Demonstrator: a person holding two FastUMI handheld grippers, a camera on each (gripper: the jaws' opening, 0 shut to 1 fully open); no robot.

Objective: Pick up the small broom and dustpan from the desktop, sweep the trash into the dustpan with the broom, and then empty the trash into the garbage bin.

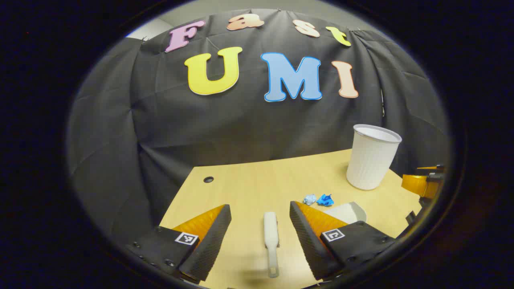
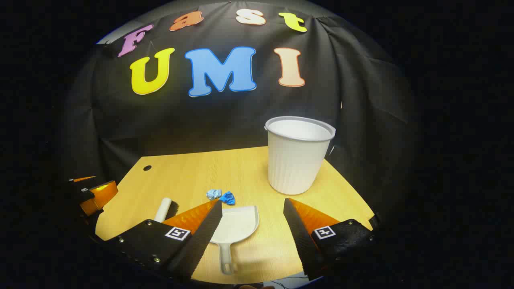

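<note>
The small white broom (image 1: 271,240) lies flat on the wooden desk (image 1: 249,184), handle toward me, between the fingers of my left gripper (image 1: 260,220), which stands open just above it. The white dustpan (image 2: 236,229) lies on the desk with its handle toward me, and my right gripper (image 2: 252,214) is open above it. Two crumpled bits of blue trash (image 2: 221,196) rest just past the dustpan's mouth; they are also in the left gripper view (image 1: 319,199). The white ribbed garbage bin (image 2: 298,154) stands upright at the back right.
A round cable hole (image 1: 208,179) sits near the desk's far left corner. Black cloth closes off the back and sides. The other gripper shows at each view's edge: the right one (image 1: 423,185) and the left one (image 2: 94,194).
</note>
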